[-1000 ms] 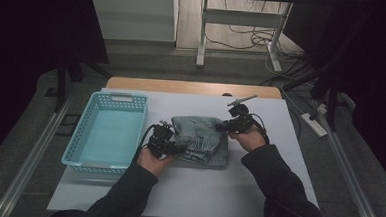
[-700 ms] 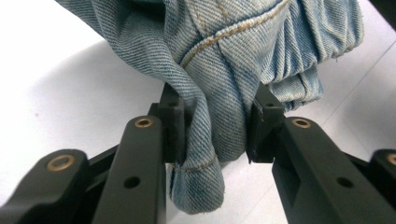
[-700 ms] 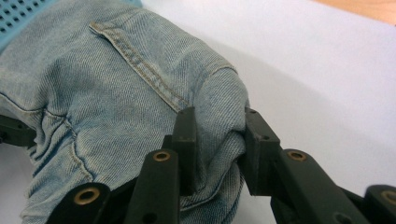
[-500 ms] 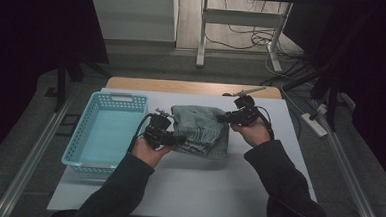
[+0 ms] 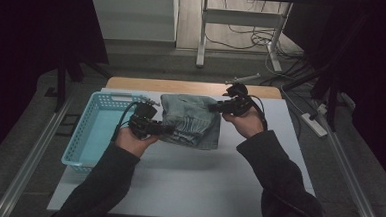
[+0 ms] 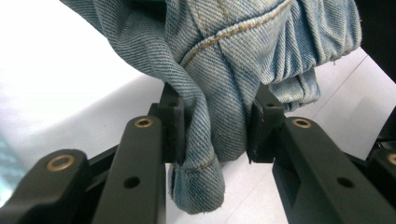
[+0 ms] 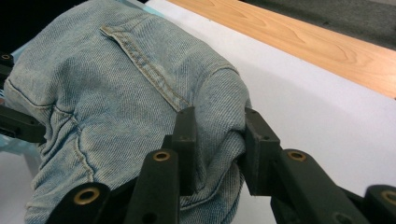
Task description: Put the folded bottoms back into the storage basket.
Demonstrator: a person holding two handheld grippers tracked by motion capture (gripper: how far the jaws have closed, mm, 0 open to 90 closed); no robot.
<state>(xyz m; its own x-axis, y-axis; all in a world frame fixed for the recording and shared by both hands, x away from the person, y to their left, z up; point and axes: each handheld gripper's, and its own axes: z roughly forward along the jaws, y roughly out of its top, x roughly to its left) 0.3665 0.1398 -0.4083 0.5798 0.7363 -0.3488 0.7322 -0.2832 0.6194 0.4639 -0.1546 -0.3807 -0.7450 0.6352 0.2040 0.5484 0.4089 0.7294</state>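
1. The table (image 5: 187,188) has a white top with a wooden strip along its far edge. The whole near half is bare, and so is the stretch to the right of the right hand.
2. The blue basket (image 5: 97,128) sits at the table's left side, its long wall just beside the left hand.
3. The folded jeans (image 5: 190,121) hang between the two grippers above the middle of the table, casting a shadow on the white top below them. Their left end is close to the basket's rim.
4. Both forearms reach in from the near edge, sleeves dark, hands raised and angled towards each other.
5. The left gripper (image 6: 212,135) is clamped on a bunched fold at the jeans' near left corner.
6. The right gripper (image 7: 215,140) is clamped on a thick fold at the far right end, near the wooden strip.
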